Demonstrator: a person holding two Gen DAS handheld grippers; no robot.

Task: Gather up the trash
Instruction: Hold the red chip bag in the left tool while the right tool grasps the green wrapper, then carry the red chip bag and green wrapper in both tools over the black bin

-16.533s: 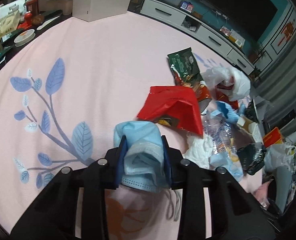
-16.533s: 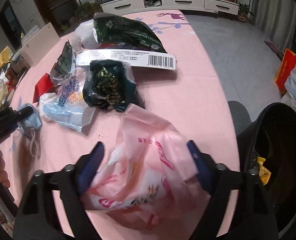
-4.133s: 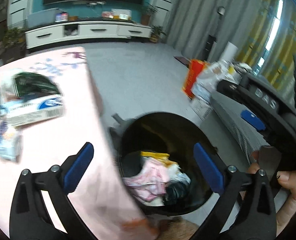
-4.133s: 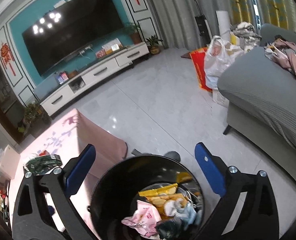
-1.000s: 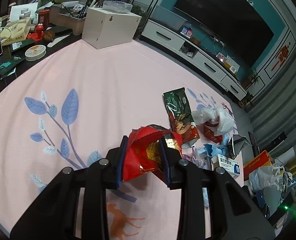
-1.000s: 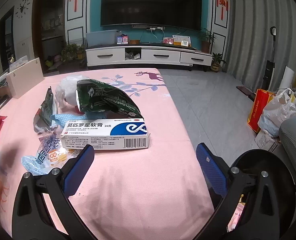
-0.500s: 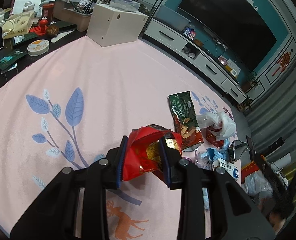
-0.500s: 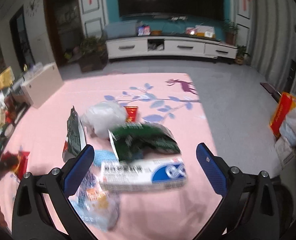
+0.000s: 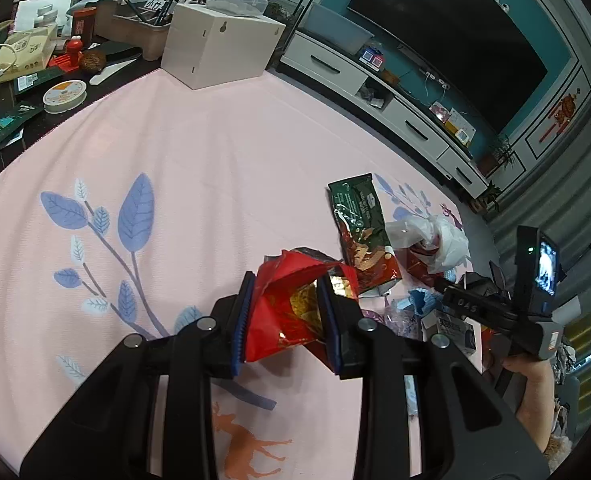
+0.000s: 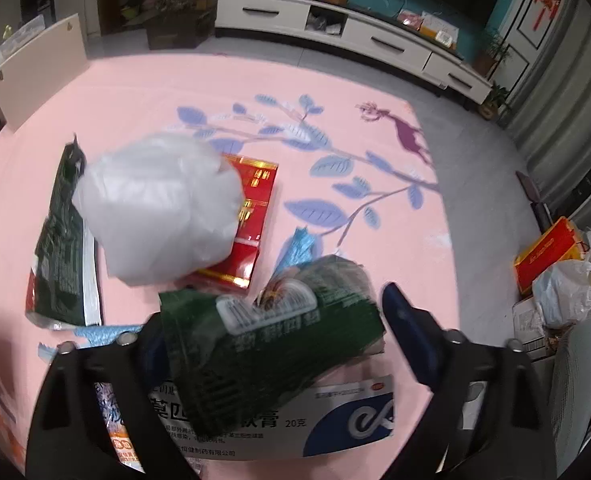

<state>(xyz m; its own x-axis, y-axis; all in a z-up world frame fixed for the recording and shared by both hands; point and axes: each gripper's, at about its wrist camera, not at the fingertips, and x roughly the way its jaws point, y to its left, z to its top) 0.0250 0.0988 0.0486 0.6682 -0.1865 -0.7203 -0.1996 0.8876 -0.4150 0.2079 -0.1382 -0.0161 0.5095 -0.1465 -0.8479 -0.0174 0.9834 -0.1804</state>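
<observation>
Left gripper (image 9: 287, 316): held above the pink tablecloth (image 9: 223, 168), jaws drawn close and pinched on a crumpled red wrapper (image 9: 291, 304).
Red wrapper: caught between the two blue pads, its shiny gold inner side partly seen, lifted clear of the cloth.
Right gripper (image 10: 271, 332): jaws are closing around a green packet (image 10: 271, 344); the right blue pad (image 10: 405, 328) is seen apart from the packet, the left pad is hidden behind it, so a firm grip cannot be confirmed.
Green packet: lies between the fingers, resting on a white and blue medicine box (image 10: 335, 428); the view is blurred here.
Medicine box: flat on the cloth beneath the packet, at the near edge of the table.
White plastic bag (image 10: 159, 208): bunched up just beyond the packet, partly covering a red carton (image 10: 251, 216).
Dark green pouch (image 10: 61, 248): flat on the cloth to the left of the bag in the right wrist view.
Blue scrap (image 10: 299, 246): crumpled between the red carton and the green packet.
Beyond the left gripper: a green and brown pouch (image 9: 361, 228) and the white plastic bag (image 9: 435, 240) lie on the cloth, and the right gripper is seen held by a hand (image 9: 531, 376).
Far table end: a white box (image 9: 219, 44) stands at the cloth's edge, with clutter behind it.
</observation>
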